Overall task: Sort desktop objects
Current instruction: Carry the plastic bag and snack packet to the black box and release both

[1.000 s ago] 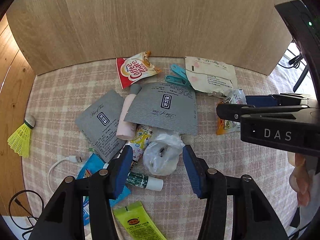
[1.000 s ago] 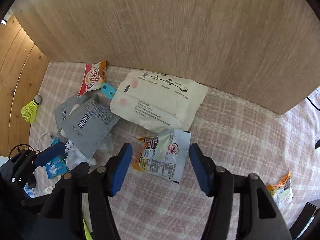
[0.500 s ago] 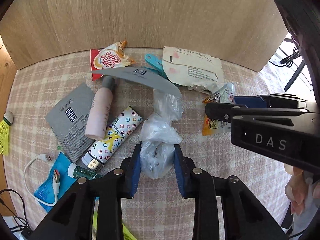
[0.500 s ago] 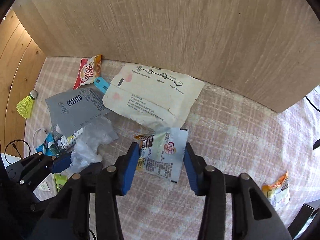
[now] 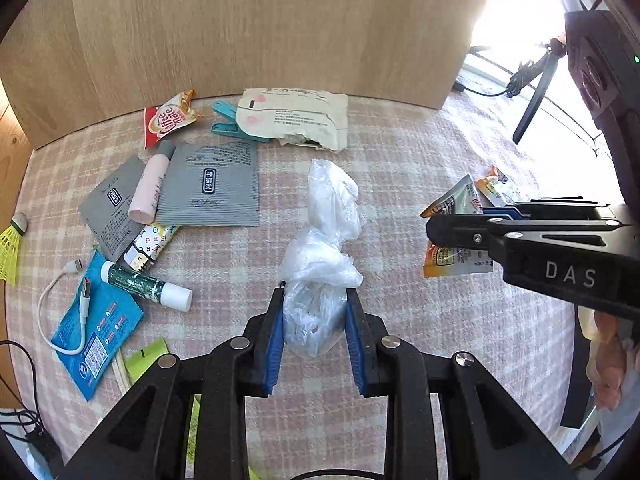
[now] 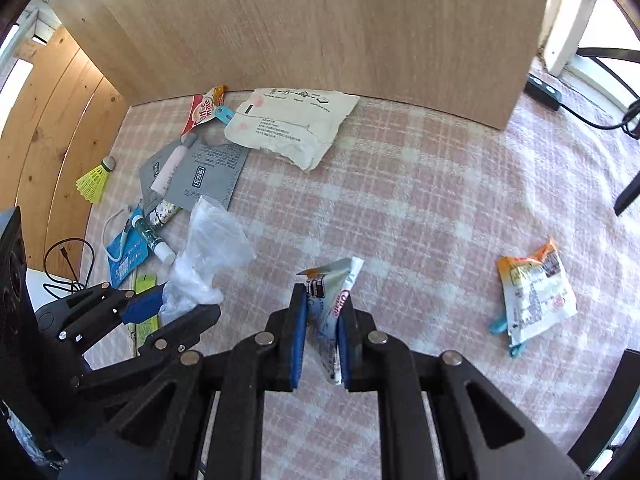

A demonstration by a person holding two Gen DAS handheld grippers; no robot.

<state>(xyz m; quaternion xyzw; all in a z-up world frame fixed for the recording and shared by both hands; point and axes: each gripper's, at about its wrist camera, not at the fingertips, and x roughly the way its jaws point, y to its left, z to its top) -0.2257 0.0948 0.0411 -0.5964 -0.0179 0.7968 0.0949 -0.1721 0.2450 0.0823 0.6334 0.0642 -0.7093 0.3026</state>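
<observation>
Now a crumpled clear plastic bag sits squeezed between the blue pads of the left gripper, its loose top trailing forward over the pink-and-white checked tablecloth. Those jaws have just been closing and now stand narrow, pressing the bag from both sides. To its right, a silver and orange coffee creamer sachet stands folded on edge in the right gripper, whose jaws have also just been closing and now pinch it almost shut. Both pickups look done, so the step in hand seems to be carrying two pieces of litter away from the clutter; the next move probably calls for lifting each clear of the cloth and taking it to wherever rubbish belongs, a place not visible here. Both grippers point steeply down at the table, side by side, the right one's black body crossing the right edge of the left view, with part of a hand showing behind it. Left on the cloth are two grey ridged sachets, a pale pink tube, a torn cream paper packet, a blue packet with a white cable, and another orange snack wrapper well apart to the right.
</observation>
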